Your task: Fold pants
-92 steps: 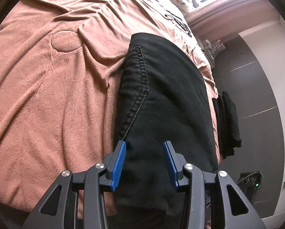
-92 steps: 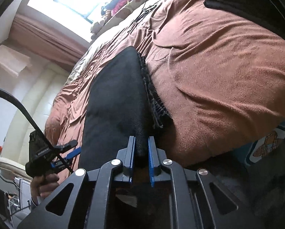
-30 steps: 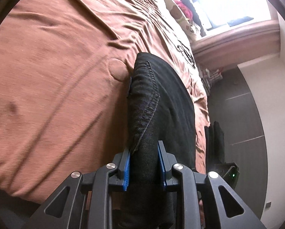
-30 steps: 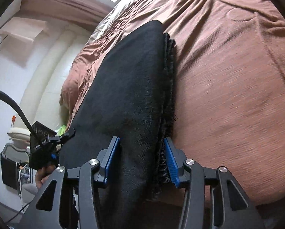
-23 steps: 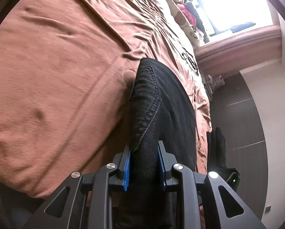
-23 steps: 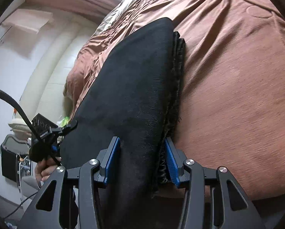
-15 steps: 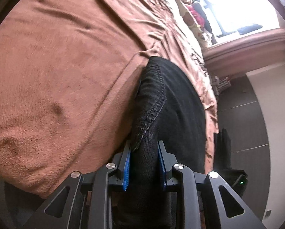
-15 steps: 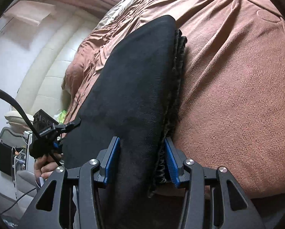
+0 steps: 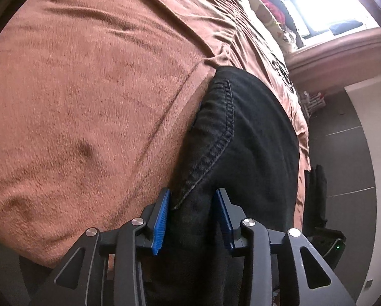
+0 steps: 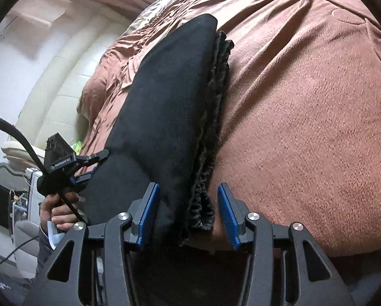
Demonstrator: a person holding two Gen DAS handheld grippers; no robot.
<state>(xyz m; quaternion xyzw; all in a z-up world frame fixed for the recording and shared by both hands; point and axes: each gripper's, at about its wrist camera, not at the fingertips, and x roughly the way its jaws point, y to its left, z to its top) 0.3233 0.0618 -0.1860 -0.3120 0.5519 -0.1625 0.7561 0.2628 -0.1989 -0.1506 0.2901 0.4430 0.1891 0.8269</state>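
Note:
Black folded pants (image 9: 244, 137) lie on a brown blanket at the bed's near edge. In the left wrist view my left gripper (image 9: 193, 219) has its blue pads on either side of the stitched pocket end, with a small gap showing; it looks open. In the right wrist view the pants (image 10: 170, 102) show as a thick stack with frayed hems at the right. My right gripper (image 10: 187, 214) is open around that hem end, with a clear gap on the right. The left gripper (image 10: 70, 165) also shows there, at the far end of the pants.
The brown blanket (image 9: 101, 89) covers the bed. A dark garment (image 9: 315, 199) lies on the grey floor to the right. A window (image 9: 317, 5) and cluttered sill are beyond. A cream padded headboard (image 10: 63, 81) stands to the left.
Both grippers have widened their jaws around the pants. Half a second ago the left pads pressed the cloth; now gaps show. The pants rest lower on the blanket.

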